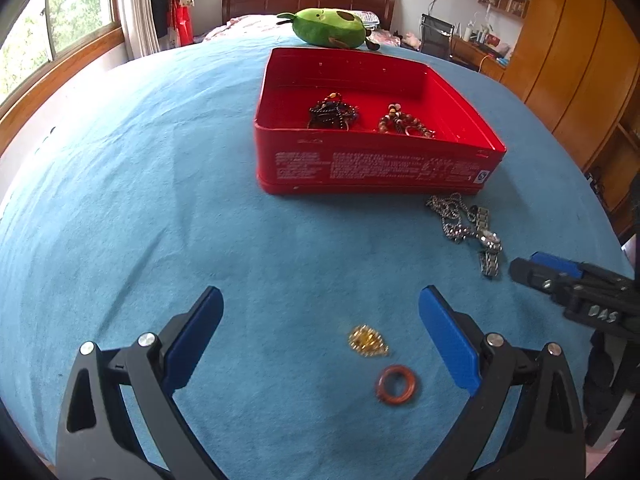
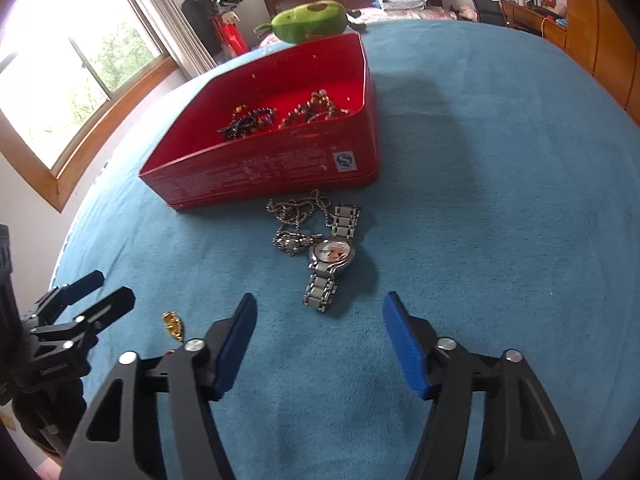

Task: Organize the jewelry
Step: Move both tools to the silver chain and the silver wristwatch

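Reaching over the blue bedspread (image 1: 160,200) of a bed, both tongs hang empty, jaws spread: left tongs (image 1: 320,300) above a gold brooch (image 1: 368,342) and a red-brown ring (image 1: 397,389); right tongs (image 2: 320,304) just short of a silver wristwatch (image 2: 330,258). Item, wristwatch: steel link band, pale dial, lying flat, its band overlapping a silver ball chain (image 2: 296,220) heaped near the front wall of the red tin (image 1: 376,168). Item, tin: open, lidless, toward the head of the bed, already holding a dark bead strand (image 1: 332,114) and a brown bead strand (image 1: 402,122). Handling, in judgement: close across the watch's narrow band or case rather than its length, lift straight so the chain is not dragged along. Small flat pieces likely need the fingertips pressed into the soft cover.
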A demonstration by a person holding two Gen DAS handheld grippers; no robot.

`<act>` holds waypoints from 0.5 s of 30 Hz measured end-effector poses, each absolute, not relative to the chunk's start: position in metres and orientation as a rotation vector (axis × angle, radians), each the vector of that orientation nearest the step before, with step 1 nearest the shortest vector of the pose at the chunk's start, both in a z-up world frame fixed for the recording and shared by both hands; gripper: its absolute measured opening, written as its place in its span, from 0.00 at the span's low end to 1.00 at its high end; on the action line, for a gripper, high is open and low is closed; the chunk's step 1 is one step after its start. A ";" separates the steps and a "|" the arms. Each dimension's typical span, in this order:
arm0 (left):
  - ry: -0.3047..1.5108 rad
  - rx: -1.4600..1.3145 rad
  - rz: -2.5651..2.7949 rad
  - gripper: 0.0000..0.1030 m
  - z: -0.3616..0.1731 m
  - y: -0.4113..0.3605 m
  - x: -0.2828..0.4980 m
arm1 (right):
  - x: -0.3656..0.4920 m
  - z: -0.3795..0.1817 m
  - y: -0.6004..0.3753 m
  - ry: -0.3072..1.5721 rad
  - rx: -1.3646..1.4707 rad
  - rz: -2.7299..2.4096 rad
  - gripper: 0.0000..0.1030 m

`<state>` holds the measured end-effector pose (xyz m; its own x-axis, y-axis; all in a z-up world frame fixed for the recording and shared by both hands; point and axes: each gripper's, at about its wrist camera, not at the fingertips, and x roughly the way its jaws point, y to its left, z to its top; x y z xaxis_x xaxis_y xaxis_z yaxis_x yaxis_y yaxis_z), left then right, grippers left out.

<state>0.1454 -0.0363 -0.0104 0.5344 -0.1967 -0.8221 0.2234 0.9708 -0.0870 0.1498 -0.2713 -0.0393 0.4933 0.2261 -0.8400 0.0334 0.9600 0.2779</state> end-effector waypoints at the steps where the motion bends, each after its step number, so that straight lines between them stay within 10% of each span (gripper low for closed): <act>1: 0.975 0.028 -0.250 0.95 -0.010 -0.038 0.148 | 0.154 -0.044 -0.271 1.067 0.277 0.119 0.49; 15: 1.009 0.043 -0.262 0.95 -0.015 -0.058 0.167 | 0.187 -0.060 -0.257 1.072 0.134 0.068 0.39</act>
<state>0.1666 -0.0584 -0.0147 0.5038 -0.1971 -0.8410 0.2367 0.9678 -0.0851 0.1868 -0.2567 -0.0596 0.4769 0.1209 -0.8706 0.0095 0.9897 0.1426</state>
